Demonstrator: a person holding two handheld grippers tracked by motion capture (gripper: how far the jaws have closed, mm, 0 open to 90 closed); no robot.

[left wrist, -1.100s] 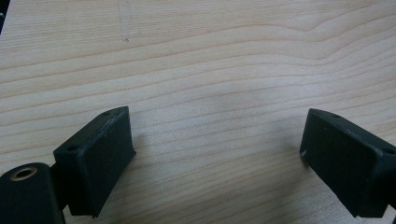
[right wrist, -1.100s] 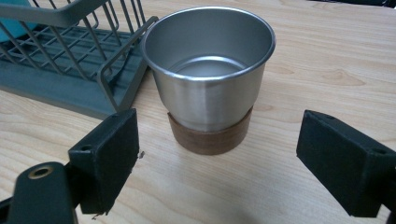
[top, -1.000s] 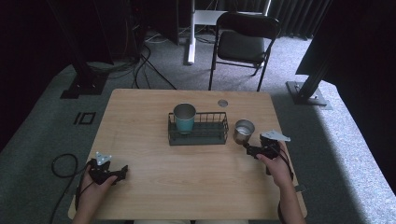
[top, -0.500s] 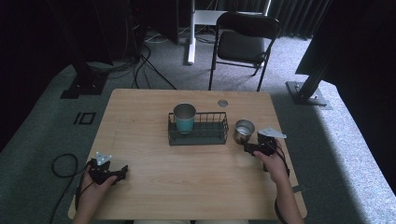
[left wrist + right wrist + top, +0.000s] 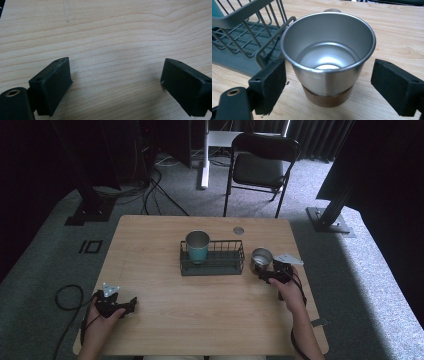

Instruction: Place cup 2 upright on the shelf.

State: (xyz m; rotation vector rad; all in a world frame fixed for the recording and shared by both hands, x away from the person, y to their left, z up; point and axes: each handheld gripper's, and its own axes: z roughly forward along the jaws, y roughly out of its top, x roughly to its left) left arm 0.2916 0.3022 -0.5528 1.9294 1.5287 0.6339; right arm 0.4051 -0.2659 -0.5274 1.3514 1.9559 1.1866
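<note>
A steel cup (image 5: 328, 57) with a brown base stands upright on the wooden table (image 5: 200, 320), just right of a dark wire basket (image 5: 220, 262); in the high view the steel cup (image 5: 261, 258) is at the basket's right end. My right gripper (image 5: 329, 72) is open, its jaws on either side of the cup's lower half without pressing it. In the high view the right gripper (image 5: 264, 276) sits just in front of the cup. A teal cup (image 5: 197, 247) stands in the basket's left part. My left gripper (image 5: 131, 304) rests near the table's front left, open over bare wood (image 5: 115, 67).
A small round disc (image 5: 238, 230) lies on the table behind the basket. A black folding chair (image 5: 262, 165) stands beyond the far edge. A cable (image 5: 62, 295) loops on the floor left of the table. Bare wood spreads between the two hands.
My right gripper has moved a little left and closer to the steel cup. The left gripper has stayed put.
</note>
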